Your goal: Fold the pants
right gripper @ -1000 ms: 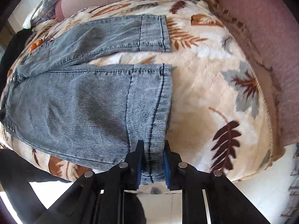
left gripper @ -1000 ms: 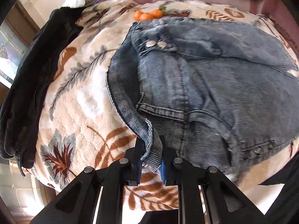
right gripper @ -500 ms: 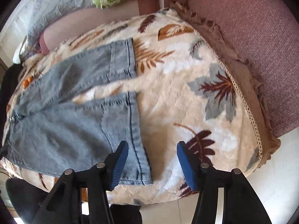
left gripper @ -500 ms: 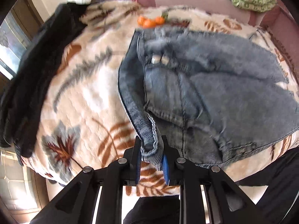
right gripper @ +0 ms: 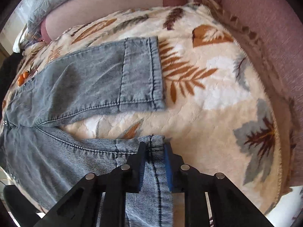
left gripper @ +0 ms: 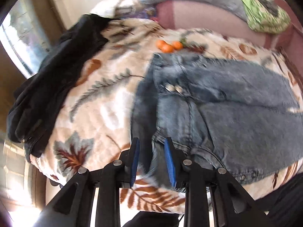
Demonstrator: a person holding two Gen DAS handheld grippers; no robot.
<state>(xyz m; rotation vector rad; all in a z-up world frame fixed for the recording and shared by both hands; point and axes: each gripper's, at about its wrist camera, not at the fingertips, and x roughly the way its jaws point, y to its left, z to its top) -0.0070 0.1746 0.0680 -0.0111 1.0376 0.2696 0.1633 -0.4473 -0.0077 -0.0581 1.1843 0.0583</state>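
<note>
The left gripper [left gripper: 151,160] points steeply down at the waist end of the grey-blue denim pants [left gripper: 236,117]. Its blue pads have just been opening, and they now stand a little apart. The waistband fold sits between them, but the picture is too blurred to tell if the pads press on it.

The right gripper [right gripper: 155,162] also points steeply down. Its jaws have just been closing, and now they are clamped on the hem of the near pant leg [right gripper: 157,145]. The other pant leg [right gripper: 113,79] lies flat at about 11 o'clock from it, well apart.

No writing or labels can be read. Two metal buttons [left gripper: 172,89] shine near the fly.

The pants lie spread on a cream fleece blanket with brown and grey leaves [right gripper: 217,71]. There is bare blanket at 2 o'clock from the right gripper, up to the pink sofa arm [right gripper: 265,19]. In the left view, a black jacket [left gripper: 53,87] lies along the blanket edge at 10 o'clock. Three small orange fruits [left gripper: 168,46] sit just beyond the waistband at 12 o'clock.
</note>
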